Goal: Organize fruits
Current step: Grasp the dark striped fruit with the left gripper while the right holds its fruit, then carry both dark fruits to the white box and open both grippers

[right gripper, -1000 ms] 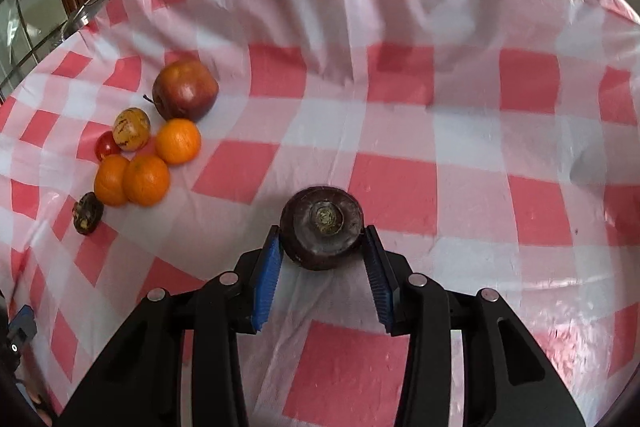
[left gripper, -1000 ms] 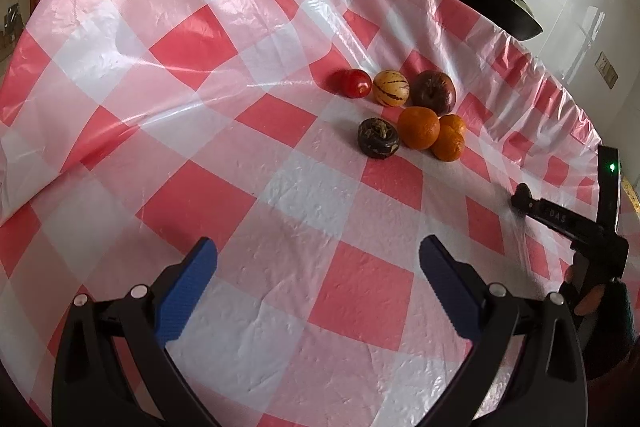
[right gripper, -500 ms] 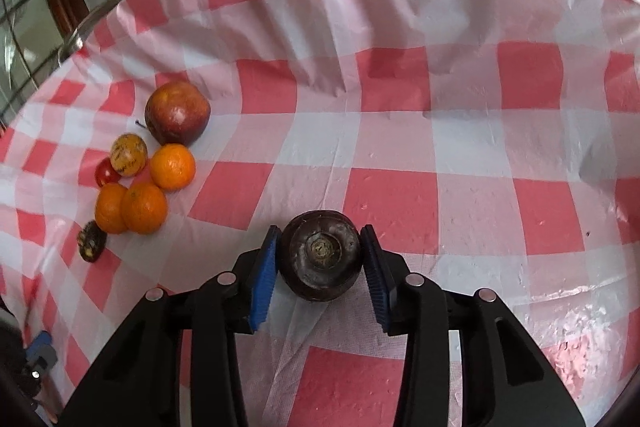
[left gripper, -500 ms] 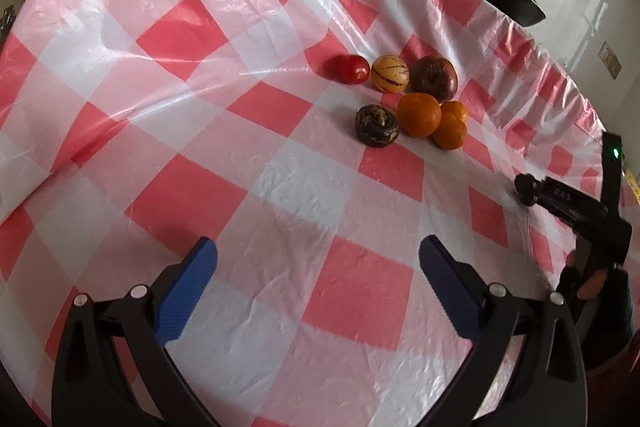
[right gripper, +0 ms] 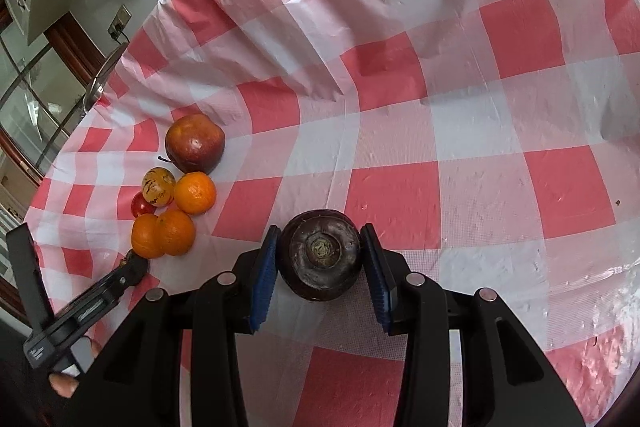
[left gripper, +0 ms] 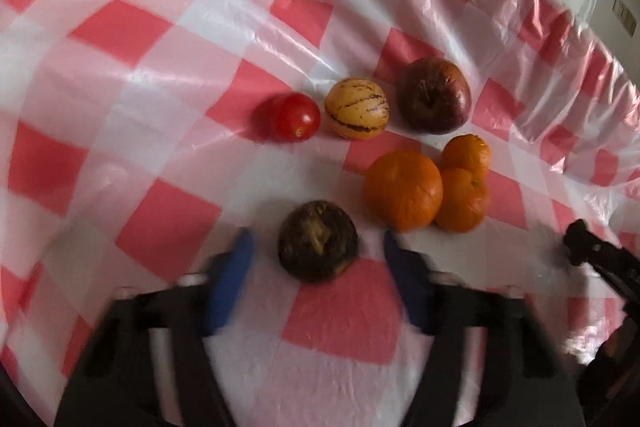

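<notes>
Left hand-held gripper [left gripper: 318, 251] jaws just closing around dark round fruit [left gripper: 318, 241], pads not touching yet. Right hand-held gripper [right gripper: 320, 263] clamped on dark mangosteen [right gripper: 320, 255], mid-counter [right gripper: 440, 99].

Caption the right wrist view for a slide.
Right claw shut on a dark fruit over the checked cloth, fruit pile at left.
</notes>
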A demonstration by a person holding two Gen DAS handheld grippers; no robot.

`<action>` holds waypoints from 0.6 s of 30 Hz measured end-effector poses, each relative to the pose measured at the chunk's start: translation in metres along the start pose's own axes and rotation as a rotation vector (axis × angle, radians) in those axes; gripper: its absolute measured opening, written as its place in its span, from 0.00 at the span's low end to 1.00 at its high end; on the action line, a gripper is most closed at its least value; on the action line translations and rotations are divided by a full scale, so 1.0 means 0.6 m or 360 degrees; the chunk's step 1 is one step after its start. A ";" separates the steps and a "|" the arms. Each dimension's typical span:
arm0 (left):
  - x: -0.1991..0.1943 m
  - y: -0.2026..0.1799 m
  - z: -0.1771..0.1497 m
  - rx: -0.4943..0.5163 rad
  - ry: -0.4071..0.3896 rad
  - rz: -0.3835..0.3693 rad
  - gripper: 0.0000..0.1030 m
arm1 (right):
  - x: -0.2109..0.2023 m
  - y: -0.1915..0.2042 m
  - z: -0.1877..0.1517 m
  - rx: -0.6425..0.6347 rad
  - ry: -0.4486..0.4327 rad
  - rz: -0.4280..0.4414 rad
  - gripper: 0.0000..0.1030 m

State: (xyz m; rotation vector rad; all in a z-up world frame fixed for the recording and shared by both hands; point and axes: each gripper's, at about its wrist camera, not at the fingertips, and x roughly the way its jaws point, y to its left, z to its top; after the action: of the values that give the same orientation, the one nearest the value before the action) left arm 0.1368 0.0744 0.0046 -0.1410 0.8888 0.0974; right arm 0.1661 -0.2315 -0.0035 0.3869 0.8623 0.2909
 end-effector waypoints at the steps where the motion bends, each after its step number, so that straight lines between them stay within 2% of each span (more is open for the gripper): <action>1: -0.001 -0.001 -0.001 0.0018 0.0002 -0.0006 0.38 | 0.000 0.000 -0.001 0.0003 -0.0001 0.0002 0.39; 2: -0.007 0.001 -0.009 0.0018 -0.0005 -0.0048 0.38 | 0.000 0.000 -0.002 0.0005 -0.0002 0.0003 0.39; 7: -0.052 0.001 -0.047 0.0044 -0.0094 -0.0050 0.38 | 0.001 0.001 -0.002 0.0007 -0.0001 0.0005 0.39; 12: -0.102 -0.004 -0.078 -0.0021 -0.0147 -0.0120 0.38 | -0.001 -0.002 -0.002 0.0031 -0.0006 0.0022 0.39; 18: -0.152 -0.019 -0.122 -0.0026 -0.0177 -0.0119 0.38 | -0.001 -0.004 -0.002 0.0049 -0.0010 0.0033 0.39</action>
State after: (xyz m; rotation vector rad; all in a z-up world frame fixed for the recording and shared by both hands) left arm 0.0254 0.0486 0.0308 -0.1822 0.7710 0.0427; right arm 0.1650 -0.2333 -0.0051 0.4255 0.8579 0.2953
